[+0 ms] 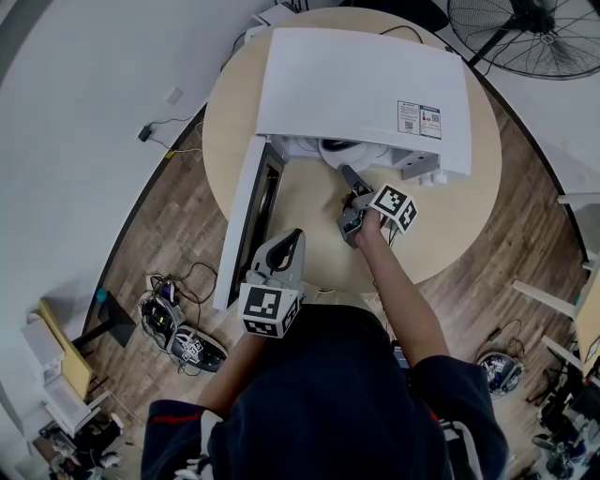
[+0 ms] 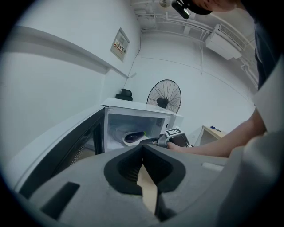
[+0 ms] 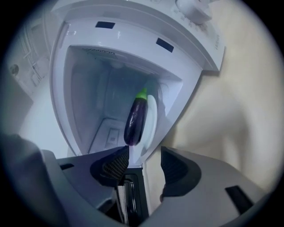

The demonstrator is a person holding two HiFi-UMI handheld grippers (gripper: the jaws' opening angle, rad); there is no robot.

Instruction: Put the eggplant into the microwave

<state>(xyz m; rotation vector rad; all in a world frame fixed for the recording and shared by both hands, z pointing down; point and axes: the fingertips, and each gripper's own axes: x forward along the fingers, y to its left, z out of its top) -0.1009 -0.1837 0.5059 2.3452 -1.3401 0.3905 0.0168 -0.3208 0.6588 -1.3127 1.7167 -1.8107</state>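
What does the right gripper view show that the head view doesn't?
Only right gripper view: the eggplant lying inside the cavity, past the open, empty jaws of the right gripper. Only head view: the left gripper beside the door, the table, a fan. Both: the microwave, door open.

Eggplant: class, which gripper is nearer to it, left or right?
Right. The right gripper sits at the microwave opening, jaws open just short of the eggplant inside; the left gripper is back beside the open door.
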